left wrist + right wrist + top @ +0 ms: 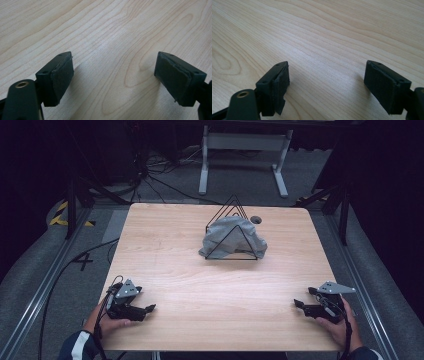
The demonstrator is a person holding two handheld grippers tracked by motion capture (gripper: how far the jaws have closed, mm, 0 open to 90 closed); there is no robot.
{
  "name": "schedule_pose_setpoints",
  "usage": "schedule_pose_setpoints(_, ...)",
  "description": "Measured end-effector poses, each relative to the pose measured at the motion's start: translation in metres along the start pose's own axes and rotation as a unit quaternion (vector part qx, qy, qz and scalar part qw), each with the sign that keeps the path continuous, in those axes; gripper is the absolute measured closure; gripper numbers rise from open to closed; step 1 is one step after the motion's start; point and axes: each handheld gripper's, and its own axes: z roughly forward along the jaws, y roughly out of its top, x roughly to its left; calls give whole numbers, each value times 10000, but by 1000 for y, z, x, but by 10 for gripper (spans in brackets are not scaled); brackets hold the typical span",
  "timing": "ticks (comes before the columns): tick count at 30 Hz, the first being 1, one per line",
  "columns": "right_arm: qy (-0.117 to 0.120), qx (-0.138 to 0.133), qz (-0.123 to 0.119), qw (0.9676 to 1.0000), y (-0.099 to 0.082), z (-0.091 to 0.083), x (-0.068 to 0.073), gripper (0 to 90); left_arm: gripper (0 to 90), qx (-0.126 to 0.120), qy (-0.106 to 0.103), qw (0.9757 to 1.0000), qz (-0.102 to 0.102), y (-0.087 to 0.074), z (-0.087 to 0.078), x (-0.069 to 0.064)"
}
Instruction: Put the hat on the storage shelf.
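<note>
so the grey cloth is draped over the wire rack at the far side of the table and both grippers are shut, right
Not quite: both grippers are open. The left gripper and right gripper views show jaws wide apart, nothing between. The grey cloth does drape over the wire rack.

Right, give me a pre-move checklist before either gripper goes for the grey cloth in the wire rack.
1. Left gripper open with nothing between the jaws: ok.
2. Right gripper open with nothing between the jaws: ok.
3. Grey cloth draped in the wire rack, part of it spilling onto the table: ok.
4. Bare wood between grippers and rack: ok.
5. Cloth free of the wires, not snagged: cannot tell.
</note>
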Motion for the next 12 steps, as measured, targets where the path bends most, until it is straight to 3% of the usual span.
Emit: schedule_pose_setpoints(12,-15,3,11,10000,0,0,0,202,162,-1,-8,10000,-18,0,0,0)
